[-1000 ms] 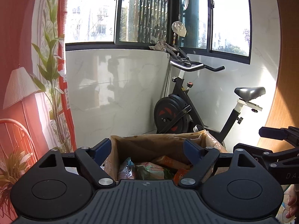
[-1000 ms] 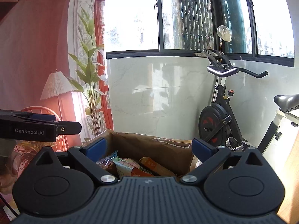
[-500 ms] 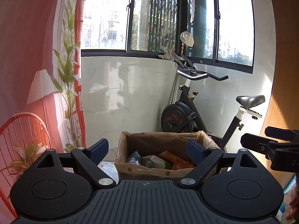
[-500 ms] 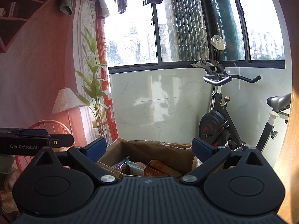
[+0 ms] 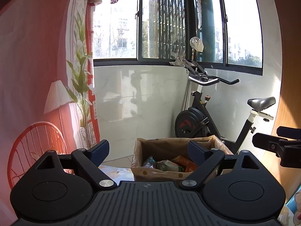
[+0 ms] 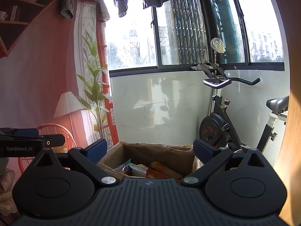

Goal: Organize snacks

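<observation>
Now both grippers are spread wide and hold nothing. The left gripper (image 5: 148, 150), whose jaws have just been opening, and the right gripper (image 6: 150, 149) point at a brown box (image 5: 160, 148). Snack packs (image 5: 169, 164) lie inside the box. It sits on the desk (image 5: 114, 171), near an exercise bike (image 5: 199, 120).

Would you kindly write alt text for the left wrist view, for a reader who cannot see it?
The left gripper is open and empty, pointing at a brown paper bag of snack packets on a table. Behind the bag stand an exercise bike, a white tiled wall and sunlit windows; the right gripper enters at the right edge.
</observation>
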`<action>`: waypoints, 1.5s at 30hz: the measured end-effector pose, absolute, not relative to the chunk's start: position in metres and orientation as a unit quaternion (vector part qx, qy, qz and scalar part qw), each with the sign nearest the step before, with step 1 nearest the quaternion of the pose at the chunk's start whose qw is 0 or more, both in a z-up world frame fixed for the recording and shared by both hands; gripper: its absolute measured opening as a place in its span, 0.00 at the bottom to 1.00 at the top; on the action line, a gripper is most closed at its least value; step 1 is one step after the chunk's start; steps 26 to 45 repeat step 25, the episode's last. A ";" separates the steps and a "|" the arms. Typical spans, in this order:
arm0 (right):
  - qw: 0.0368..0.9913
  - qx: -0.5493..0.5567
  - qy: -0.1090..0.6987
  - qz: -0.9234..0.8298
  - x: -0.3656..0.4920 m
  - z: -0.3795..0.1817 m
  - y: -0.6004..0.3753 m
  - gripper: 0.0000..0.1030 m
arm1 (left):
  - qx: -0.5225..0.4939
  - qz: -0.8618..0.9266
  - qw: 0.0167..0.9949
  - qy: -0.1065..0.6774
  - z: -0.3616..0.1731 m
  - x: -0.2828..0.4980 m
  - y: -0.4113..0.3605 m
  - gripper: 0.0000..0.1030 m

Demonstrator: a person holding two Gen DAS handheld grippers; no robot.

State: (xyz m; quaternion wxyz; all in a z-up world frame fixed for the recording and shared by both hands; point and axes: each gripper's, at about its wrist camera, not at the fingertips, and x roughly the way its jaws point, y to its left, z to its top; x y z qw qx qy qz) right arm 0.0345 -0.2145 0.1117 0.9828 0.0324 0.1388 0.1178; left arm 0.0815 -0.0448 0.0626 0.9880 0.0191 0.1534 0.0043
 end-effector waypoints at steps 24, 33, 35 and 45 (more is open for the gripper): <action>0.981 0.034 0.140 0.129 0.032 0.111 -0.209 0.97 | -0.001 0.021 0.987 0.160 0.065 0.074 -0.039 0.89; 0.981 0.034 0.141 0.129 0.032 0.111 -0.209 0.97 | -0.001 0.021 0.987 0.160 0.065 0.074 -0.040 0.89; 0.981 0.034 0.141 0.129 0.032 0.111 -0.209 0.97 | -0.001 0.021 0.987 0.160 0.065 0.074 -0.040 0.89; 0.981 0.034 0.141 0.129 0.032 0.111 -0.209 0.97 | -0.001 0.021 0.987 0.160 0.065 0.074 -0.040 0.89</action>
